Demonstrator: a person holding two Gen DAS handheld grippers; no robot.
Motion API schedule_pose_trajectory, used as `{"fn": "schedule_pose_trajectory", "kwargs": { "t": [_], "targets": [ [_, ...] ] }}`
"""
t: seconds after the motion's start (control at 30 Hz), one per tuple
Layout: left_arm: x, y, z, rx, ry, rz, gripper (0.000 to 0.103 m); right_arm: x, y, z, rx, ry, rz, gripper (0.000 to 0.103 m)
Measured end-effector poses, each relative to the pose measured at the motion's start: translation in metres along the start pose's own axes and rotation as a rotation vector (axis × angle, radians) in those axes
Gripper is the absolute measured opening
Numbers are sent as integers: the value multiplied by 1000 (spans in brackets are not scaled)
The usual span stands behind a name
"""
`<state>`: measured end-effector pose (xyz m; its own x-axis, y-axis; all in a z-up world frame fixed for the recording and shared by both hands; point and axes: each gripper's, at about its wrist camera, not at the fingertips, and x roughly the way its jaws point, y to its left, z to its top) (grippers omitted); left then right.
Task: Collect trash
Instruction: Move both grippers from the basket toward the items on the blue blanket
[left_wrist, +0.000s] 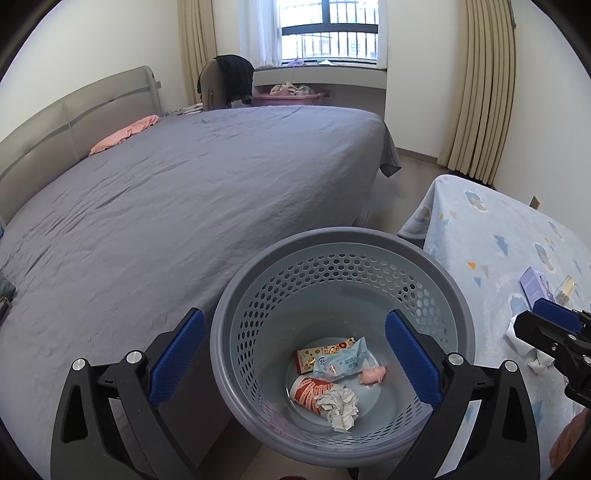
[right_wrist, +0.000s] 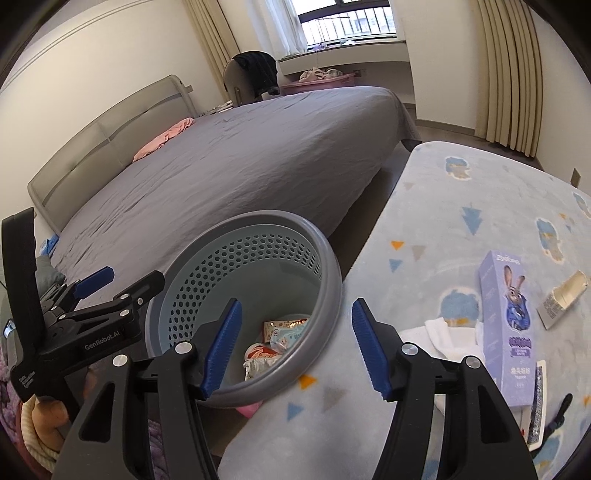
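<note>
Though perforated, round smooth plastic bin (left_wrist: 341, 240)

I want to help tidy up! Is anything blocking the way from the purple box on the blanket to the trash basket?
Nothing visible blocks it. The purple box lies on the blanket beside the basket, whose top is open. The right gripper hangs between them, jaws open and empty.

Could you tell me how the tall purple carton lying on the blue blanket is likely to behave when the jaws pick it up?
The purple carton looks like thin printed cardboard, so probably light and stiff, though hard squeezing may dent it. Its flat faces lie on the soft blanket, so it should not roll. Gripped near one end, its length may make it droop.
</note>
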<state>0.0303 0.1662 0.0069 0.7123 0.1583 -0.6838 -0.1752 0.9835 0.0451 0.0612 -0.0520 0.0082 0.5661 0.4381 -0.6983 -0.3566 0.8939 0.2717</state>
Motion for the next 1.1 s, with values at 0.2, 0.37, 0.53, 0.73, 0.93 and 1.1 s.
{"fn": "schedule_pose_trajectory", "kwargs": {
  "t": [0.2, 0.37, 0.53, 0.73, 0.93, 1.1],
  "targets": [
    [-6, -7, 0, 10, -12, -19, 96, -18, -13, -12, 47, -15, -26, 61],
    [-15, -23, 0, 29, -34, -55, 96, -35, -26, -20, 83, -29, -55, 61],
    [-22, -46, -3, 67, -42, -106, 96, -56, -48, -28, 122, -45, -108, 61],
    [-28, -77, -10, 110, -35, -179, 96, -86, -82, -46, 172, -52, -203, 61],
    [-33, -108, -21, 163, -22, -233, 96, -116, -115, -74, 237, -51, -301, 61],
    [-34, -126, -28, 182, -4, -268, 96, -126, -135, -90, 283, -46, -340, 61]
  ]
}}
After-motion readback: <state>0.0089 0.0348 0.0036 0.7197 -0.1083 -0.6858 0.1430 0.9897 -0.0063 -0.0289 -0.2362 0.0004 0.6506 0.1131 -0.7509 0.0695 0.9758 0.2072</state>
